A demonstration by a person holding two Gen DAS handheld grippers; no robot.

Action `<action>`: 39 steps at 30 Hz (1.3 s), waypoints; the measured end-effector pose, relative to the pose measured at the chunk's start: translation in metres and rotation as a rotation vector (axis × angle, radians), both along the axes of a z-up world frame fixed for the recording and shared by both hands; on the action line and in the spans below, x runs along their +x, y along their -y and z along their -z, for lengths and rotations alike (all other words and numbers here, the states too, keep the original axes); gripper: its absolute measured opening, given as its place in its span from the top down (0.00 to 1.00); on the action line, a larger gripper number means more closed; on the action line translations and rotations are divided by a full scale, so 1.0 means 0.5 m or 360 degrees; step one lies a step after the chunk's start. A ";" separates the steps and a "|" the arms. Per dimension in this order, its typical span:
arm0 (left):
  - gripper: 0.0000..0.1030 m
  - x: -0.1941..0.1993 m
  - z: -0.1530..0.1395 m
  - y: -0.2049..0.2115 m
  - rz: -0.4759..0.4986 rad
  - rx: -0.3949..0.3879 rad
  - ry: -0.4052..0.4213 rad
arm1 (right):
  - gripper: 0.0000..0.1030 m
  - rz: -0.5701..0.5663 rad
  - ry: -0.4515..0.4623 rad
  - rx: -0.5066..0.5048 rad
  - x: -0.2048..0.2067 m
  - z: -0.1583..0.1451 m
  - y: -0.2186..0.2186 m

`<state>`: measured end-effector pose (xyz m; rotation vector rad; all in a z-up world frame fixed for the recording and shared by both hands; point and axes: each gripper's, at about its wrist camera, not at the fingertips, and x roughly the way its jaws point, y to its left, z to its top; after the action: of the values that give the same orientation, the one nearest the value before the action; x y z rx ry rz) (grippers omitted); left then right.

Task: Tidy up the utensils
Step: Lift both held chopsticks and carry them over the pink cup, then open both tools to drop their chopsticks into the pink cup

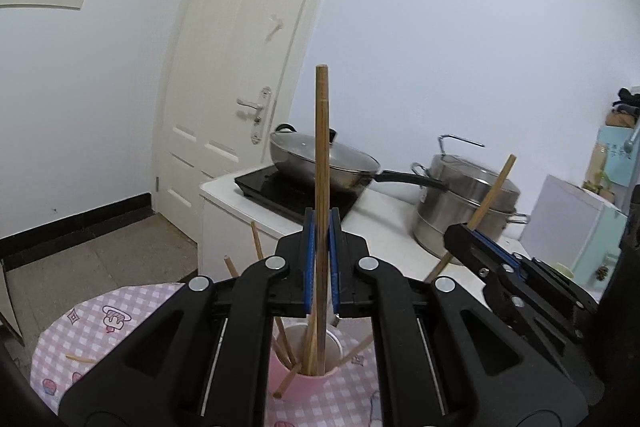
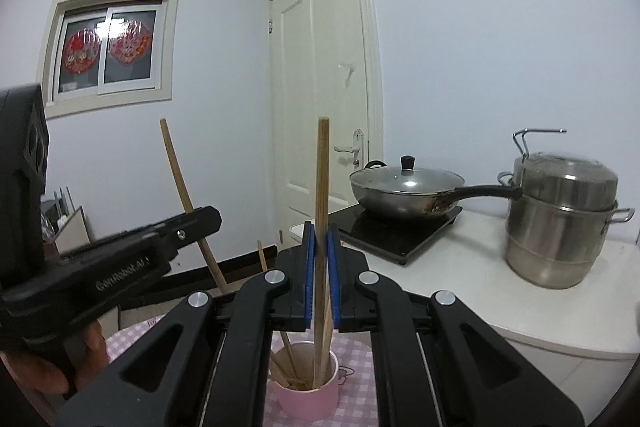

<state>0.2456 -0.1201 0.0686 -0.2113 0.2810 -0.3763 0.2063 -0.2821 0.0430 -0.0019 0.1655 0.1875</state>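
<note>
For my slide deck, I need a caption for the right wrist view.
Right gripper holds a wooden chopstick upright over the pink cup, beside the left gripper.

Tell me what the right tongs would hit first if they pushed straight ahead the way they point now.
Probably nothing nearby. The right tongs, shut on an upright chopstick whose lower end is in the pink cup, point past the cup toward the closed door across the room. Depth is unclear; the counter edge sits close to that line.

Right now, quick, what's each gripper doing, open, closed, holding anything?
Left gripper: closed on a chopstick, lower end in the pink cup.
Right gripper: closed on another chopstick, also reaching into the cup.
</note>
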 end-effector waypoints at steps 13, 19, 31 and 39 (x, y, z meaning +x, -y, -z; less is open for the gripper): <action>0.94 0.034 0.084 0.046 -0.0026 0.0124 -0.0041 | 0.95 -0.0033 -0.0090 0.0053 0.037 0.048 0.011; 0.94 0.039 0.117 0.046 -0.0027 0.0171 -0.0080 | 0.95 -0.0019 -0.0160 0.0064 0.044 0.079 0.017; 0.94 0.053 0.168 0.054 0.0049 0.0239 -0.0189 | 0.95 -0.0033 -0.0284 0.0097 0.060 0.120 0.014; 0.93 0.044 0.170 0.052 0.0077 0.0235 -0.0198 | 0.95 -0.0031 -0.0309 0.0144 0.062 0.120 0.025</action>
<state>0.2677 -0.1459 -0.0163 -0.0830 0.4351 -0.3892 0.2375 -0.2945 -0.0171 0.1047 0.3506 0.2142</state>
